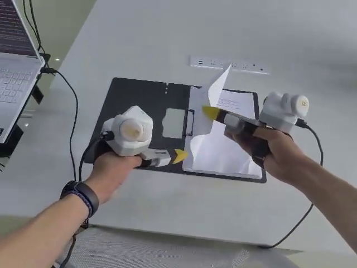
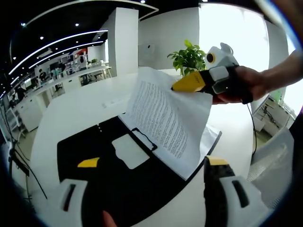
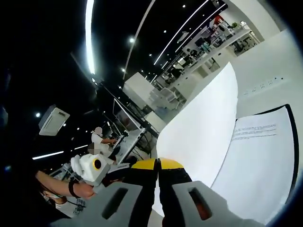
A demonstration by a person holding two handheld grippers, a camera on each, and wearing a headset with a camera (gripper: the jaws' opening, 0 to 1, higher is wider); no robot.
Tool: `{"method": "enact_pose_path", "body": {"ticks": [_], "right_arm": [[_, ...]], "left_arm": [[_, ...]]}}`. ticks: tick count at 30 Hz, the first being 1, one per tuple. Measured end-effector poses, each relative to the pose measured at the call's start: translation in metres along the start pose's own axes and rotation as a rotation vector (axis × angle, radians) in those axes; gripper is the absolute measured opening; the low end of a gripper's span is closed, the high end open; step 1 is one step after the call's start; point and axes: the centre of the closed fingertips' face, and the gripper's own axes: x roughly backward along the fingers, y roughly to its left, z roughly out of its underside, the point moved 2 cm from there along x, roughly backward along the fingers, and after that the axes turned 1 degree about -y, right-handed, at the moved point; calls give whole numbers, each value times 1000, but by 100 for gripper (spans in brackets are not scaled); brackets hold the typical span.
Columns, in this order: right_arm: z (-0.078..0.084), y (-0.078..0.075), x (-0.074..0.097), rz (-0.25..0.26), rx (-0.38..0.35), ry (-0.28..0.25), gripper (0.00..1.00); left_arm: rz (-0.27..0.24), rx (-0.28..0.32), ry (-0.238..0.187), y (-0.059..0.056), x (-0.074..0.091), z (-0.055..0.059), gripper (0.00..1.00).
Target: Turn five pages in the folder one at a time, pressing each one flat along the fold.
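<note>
Mid-turn: right gripper [image 1: 211,113], jaws pinched shut on white printed sheet [image 1: 217,89], holds it upright over the fold of the open black folder [image 1: 134,100]. Left gripper [image 2: 152,162], jaws spread, hovers at folder's 6 o'clock. Next, prob.: swing sheet to 9 o'clock, release, press along fold.

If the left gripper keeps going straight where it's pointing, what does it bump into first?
Probably the lifted page, low down near the fold of the black folder. The left gripper points straight at it, though depth is hard to judge.
</note>
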Motion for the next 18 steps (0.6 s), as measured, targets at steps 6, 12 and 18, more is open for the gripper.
{"method": "enact_pose_path", "body": {"ticks": [6,12,18], "right_arm": [[8,12,-26,-41,16,46,0],[21,19,-48,-69,23,96,0],[39,20,-69,-71,16,144,0]], "left_arm": [[-30,15,-21,14,21,1,89],[-56,25,-26,19,38,6,89],[-77,43,-24,25,51,14,89]]}}
